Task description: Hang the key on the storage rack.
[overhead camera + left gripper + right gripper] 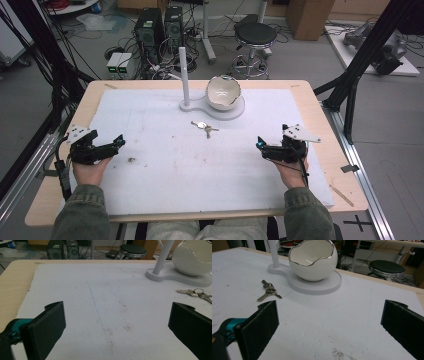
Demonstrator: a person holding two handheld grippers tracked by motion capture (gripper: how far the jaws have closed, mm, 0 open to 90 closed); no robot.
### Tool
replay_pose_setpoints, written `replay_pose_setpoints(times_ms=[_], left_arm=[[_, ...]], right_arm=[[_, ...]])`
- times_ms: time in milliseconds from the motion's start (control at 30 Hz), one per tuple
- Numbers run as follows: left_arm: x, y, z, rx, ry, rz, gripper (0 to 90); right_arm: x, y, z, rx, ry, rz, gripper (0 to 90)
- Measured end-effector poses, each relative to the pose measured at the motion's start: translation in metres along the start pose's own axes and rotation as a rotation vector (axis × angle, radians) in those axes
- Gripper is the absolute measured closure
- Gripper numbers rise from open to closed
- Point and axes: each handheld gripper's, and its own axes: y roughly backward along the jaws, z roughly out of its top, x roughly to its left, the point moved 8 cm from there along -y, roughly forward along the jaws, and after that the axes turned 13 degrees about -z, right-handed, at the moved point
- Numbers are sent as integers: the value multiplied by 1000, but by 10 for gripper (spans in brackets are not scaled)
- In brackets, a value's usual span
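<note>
No text, label, brand, number or sign can be read on anything in the views.

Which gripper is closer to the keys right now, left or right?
Right, though not by much. The keys lie on the white mat, in front of the bowl's stand. The right gripper sits nearer, off to their right; the left gripper is farther off, to their left. Both rest open.

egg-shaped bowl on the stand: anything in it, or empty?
Seemingly empty. The bowl shows bare white inside in the right gripper view; its bottom is hidden. The keys lie outside it on the mat.
</note>
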Motion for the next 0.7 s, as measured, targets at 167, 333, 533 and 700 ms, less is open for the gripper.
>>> replay_pose_setpoints(times_ms=[167,333,533,700], left_arm=[[0,0,0,2,0,2,17],[0,0,-1,10,-5,2,17],[-1,-1,-1,14,-8,1,17],[-1,-1,-1,13,-7,0,17]], right_arm=[[5,0,5,-5,12,20,4],[8,-1,10,-13,22,24,5],[18,-4,15,-2,35,56,5],[28,-11,18,22,56,85,4]])
